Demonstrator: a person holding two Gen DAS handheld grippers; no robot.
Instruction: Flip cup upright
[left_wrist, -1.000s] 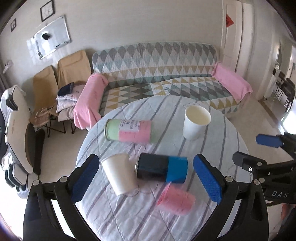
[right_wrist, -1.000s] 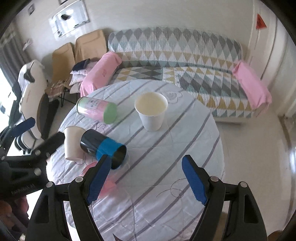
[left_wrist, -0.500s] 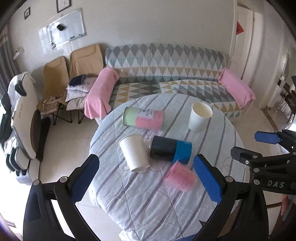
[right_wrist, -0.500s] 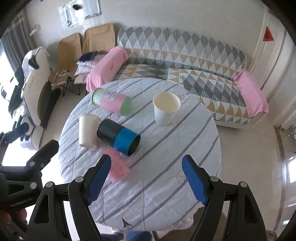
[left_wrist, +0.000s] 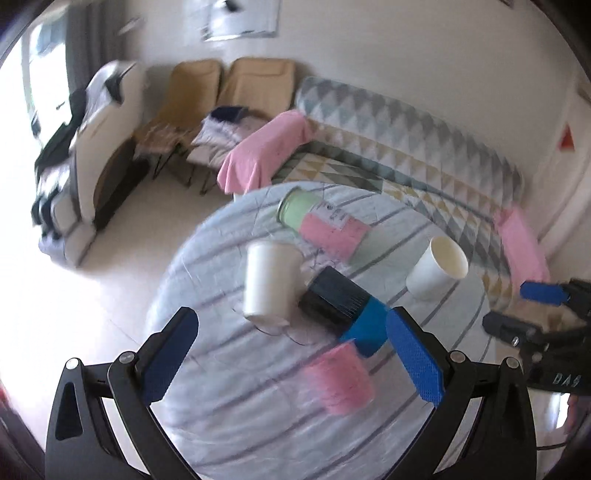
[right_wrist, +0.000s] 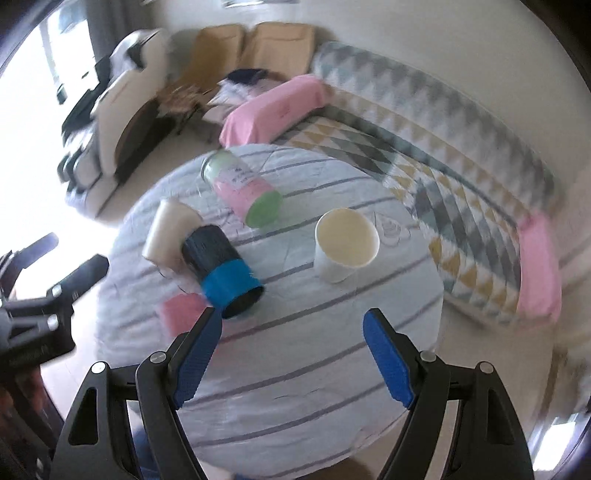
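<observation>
On the round tabletop (right_wrist: 332, 387) with its striped grey-white cloth, four cups lie tipped over: a white paper cup (left_wrist: 267, 282), a black cylinder cup with a blue band (right_wrist: 221, 271) touching it, a small pink plastic cup (left_wrist: 341, 376) nearest the viewer, and a green-and-pink labelled cup (left_wrist: 321, 221) on the far side. A second white paper cup (right_wrist: 345, 249) already stands upright to the right.

Crowding looks like the main risk. The fallen white cup and the black one touch, so closing on either could roll its neighbour, and a round cup could travel toward the edge. Which cup is meant next is unclear.

Both tools hover well above the cloth, angled downward. The left tool (left_wrist: 291, 360) is spread wide and empty above the pink cup; the right tool (right_wrist: 291, 360) is likewise wide and empty over bare cloth.
</observation>
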